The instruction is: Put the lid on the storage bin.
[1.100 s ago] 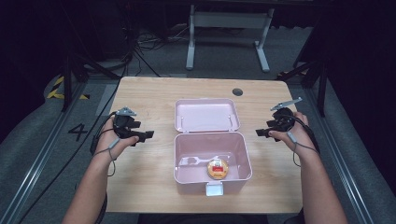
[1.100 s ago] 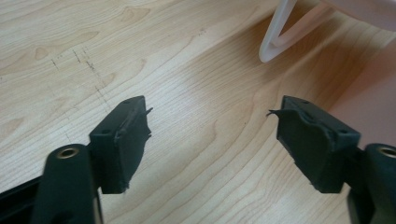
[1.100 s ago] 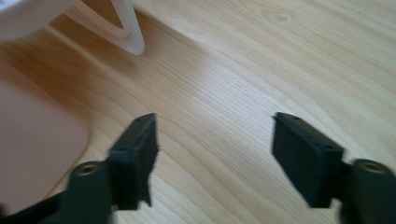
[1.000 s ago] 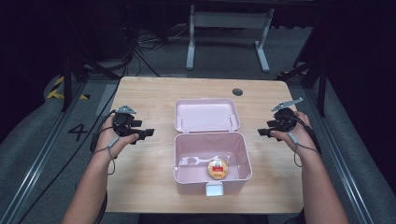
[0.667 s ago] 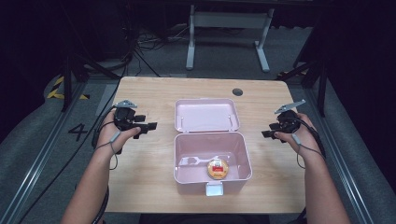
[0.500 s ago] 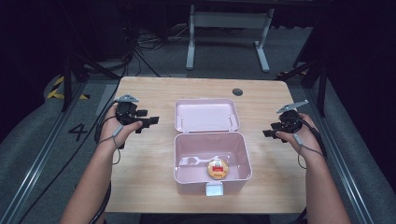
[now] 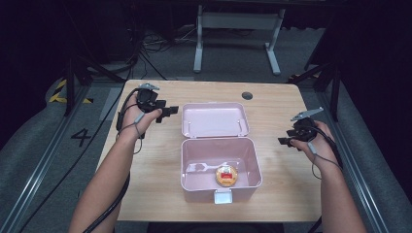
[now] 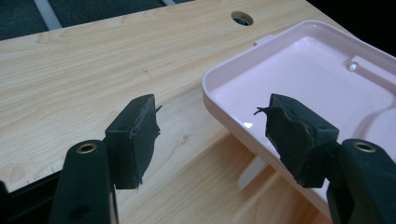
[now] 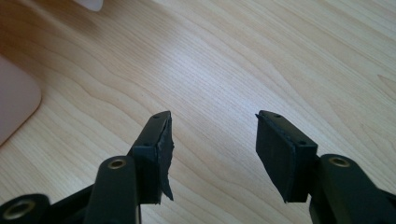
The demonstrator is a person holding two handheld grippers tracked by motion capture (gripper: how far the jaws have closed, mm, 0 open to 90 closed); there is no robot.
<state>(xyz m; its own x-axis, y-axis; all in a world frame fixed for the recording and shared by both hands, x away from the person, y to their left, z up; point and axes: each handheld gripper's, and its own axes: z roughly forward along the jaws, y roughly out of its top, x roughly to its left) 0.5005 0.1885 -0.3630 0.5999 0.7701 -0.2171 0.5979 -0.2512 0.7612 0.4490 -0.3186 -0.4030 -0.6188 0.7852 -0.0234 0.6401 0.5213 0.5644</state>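
Observation:
A pink lunch box (image 7: 192,170) lies open in the middle of the wooden table (image 7: 145,184), its lid (image 7: 214,119) flat behind it. Inside the box lie a white spoon (image 7: 206,168) and a round orange-and-red item (image 7: 226,175). My left gripper (image 7: 170,110) hovers just left of the lid, open, with nothing between its jaws. In the left gripper view its midpoint (image 8: 212,119) sits at the lid's near corner (image 8: 219,88). My right gripper (image 7: 284,141) hangs open over bare wood right of the box; the right gripper view puts it (image 9: 212,135) above the tabletop.
A round cable hole (image 7: 247,95) is set in the table near the far edge. Beyond the table stand a white desk frame (image 7: 235,24) and loose cables on the dark floor. Bare wood lies on both sides of the box.
My left gripper has moved forward and to the right, up to the lid's left edge. The right gripper has drifted a little to the right, away from the box.

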